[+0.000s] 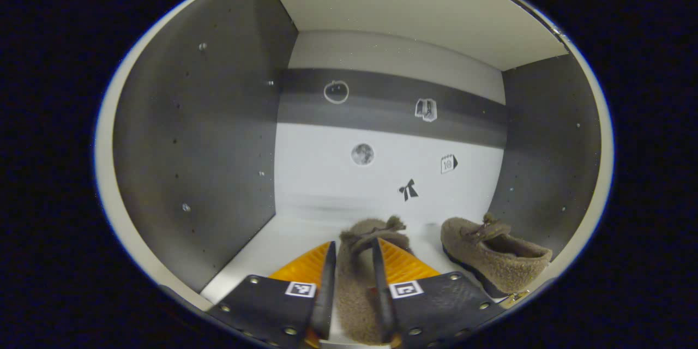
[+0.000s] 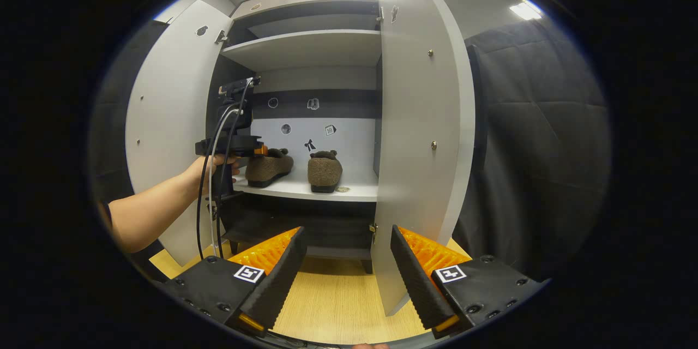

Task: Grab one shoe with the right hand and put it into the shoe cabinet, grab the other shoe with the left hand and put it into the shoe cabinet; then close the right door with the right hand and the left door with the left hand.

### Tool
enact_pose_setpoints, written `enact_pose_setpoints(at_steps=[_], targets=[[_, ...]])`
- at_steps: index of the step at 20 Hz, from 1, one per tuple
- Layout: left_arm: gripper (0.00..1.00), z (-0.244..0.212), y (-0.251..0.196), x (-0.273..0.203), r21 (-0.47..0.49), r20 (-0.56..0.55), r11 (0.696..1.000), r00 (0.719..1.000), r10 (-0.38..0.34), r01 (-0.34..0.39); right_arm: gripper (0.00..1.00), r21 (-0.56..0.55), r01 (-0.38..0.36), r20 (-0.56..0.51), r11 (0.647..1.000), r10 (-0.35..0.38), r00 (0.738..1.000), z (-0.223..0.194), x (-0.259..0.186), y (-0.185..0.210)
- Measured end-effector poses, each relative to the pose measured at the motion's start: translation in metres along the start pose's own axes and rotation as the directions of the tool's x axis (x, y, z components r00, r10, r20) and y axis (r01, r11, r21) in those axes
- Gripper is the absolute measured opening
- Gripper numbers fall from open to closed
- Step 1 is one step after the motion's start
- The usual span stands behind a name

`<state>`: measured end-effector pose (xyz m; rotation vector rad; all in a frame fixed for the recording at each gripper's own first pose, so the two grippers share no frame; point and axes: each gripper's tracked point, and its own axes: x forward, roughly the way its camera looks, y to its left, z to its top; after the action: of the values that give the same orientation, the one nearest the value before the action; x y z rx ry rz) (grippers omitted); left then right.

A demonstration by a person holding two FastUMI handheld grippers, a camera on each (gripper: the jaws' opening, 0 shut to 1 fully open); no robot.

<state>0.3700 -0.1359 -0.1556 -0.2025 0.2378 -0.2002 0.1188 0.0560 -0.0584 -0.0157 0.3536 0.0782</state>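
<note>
Stage of task: both shoes are sitting inside the shoe cabinet (image 2: 305, 49), and both doors are standing open — by my reading the second shoe is just being set down, with the door closing not yet begun.

Left gripper (image 1: 352, 278): its two fingers are pinching the second shoe (image 1: 360, 283) from either side at the bottom centre of the left gripper view; the jaws are drawn in to the shoe's width, the toe pointing toward the back wall, so the shoe is going in lengthwise.

Second shoe, seen from outside: in the right gripper view it is resting on the middle shelf (image 2: 305, 188), left of centre, with the left gripper at its near end and a hand (image 2: 215, 166) holding that gripper.

First shoe (image 1: 493, 253): it is lying at the lower right of the left gripper view, just beside the held shoe and apart from it — probably placed to that side to leave room for its pair.

Right gripper (image 2: 349, 270): its fingers are spread wide at the bottom of the right gripper view, holding and touching nothing; it is waiting low in front of the cabinet.

Right door (image 2: 422, 136): it is standing edge-on just right of centre, directly ahead of the spread gripper — a likely position for pushing it closed.

Left door (image 2: 169, 120): it is swung out at the left of the frame, behind the forearm.
</note>
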Motion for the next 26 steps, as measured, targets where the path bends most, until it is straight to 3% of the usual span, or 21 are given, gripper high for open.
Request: enact_pose_setpoints(at_steps=[4,6,9,10,18,26], targets=[[0.91,0.015,-0.002,-0.012,0.036,0.054,0.999,0.999,-0.004,0.002,0.98,0.009,-0.022,0.017,1.0,0.022,1.0,0.005,-0.004,0.001],[0.88,0.02,-0.005,-0.023,0.04,0.076,0.999,0.997,-0.013,0.01,0.97,0.01,-0.034,0.03,0.999,0.034,0.999,0.008,-0.006,0.0],[0.91,0.027,-0.011,-0.039,0.052,0.099,0.998,0.995,-0.029,0.024,0.98,0.013,-0.049,0.05,0.999,0.048,0.998,0.019,-0.02,-0.007],[0.84,0.028,-0.01,-0.047,0.057,0.106,0.998,0.994,-0.025,0.019,0.99,0.016,-0.055,0.058,0.998,0.054,0.997,0.022,-0.022,-0.009],[0.91,0.038,-0.012,-0.108,0.105,0.16,0.994,0.987,-0.033,0.016,0.96,0.012,-0.082,0.118,0.997,0.08,0.99,0.041,-0.048,-0.036],[0.91,0.03,-0.015,-0.184,0.113,0.169,0.994,0.985,-0.021,0.002,0.96,-0.006,0.009,0.171,1.0,-0.007,0.985,0.054,-0.065,-0.107]])
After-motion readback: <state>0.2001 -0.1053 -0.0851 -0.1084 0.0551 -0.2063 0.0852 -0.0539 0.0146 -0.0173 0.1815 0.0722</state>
